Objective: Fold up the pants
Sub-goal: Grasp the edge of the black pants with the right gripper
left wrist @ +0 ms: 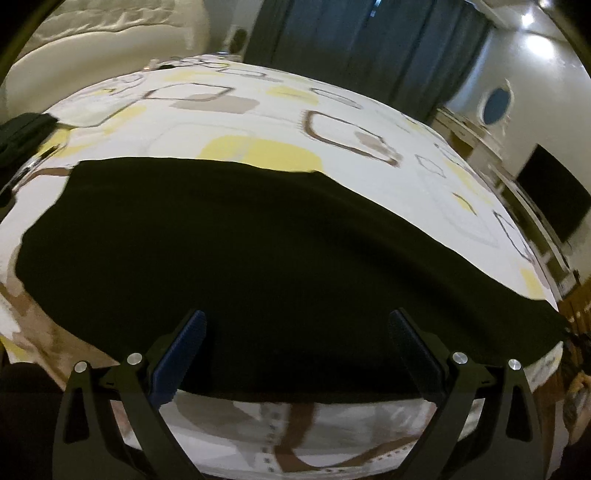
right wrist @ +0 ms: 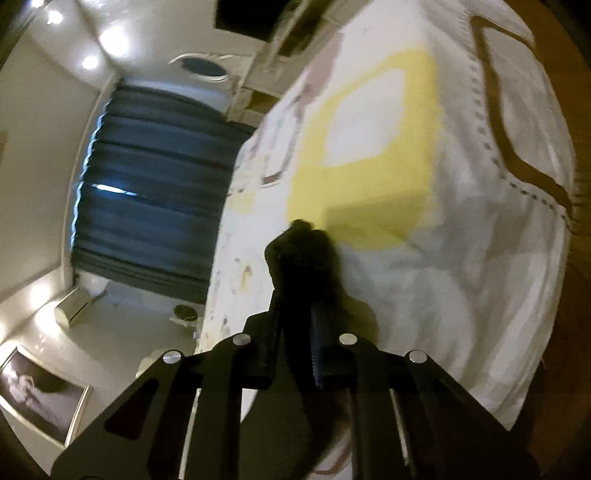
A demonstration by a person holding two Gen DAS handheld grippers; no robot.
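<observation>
Black pants (left wrist: 258,251) lie spread flat across a bed with a white, yellow and brown patterned cover (left wrist: 258,110). My left gripper (left wrist: 297,325) is open, its fingers wide apart just above the near edge of the pants. My right gripper (right wrist: 295,295) is shut on a bunched corner of the black pants (right wrist: 303,243) and holds it above the bed cover (right wrist: 443,258), in a view rolled sideways.
A white padded headboard (left wrist: 110,26) stands at the far left. Dark blue curtains (left wrist: 369,40) hang behind the bed. A dresser with an oval mirror (left wrist: 496,105) and a dark screen (left wrist: 554,195) are at the right. A framed picture (right wrist: 33,398) hangs on the wall.
</observation>
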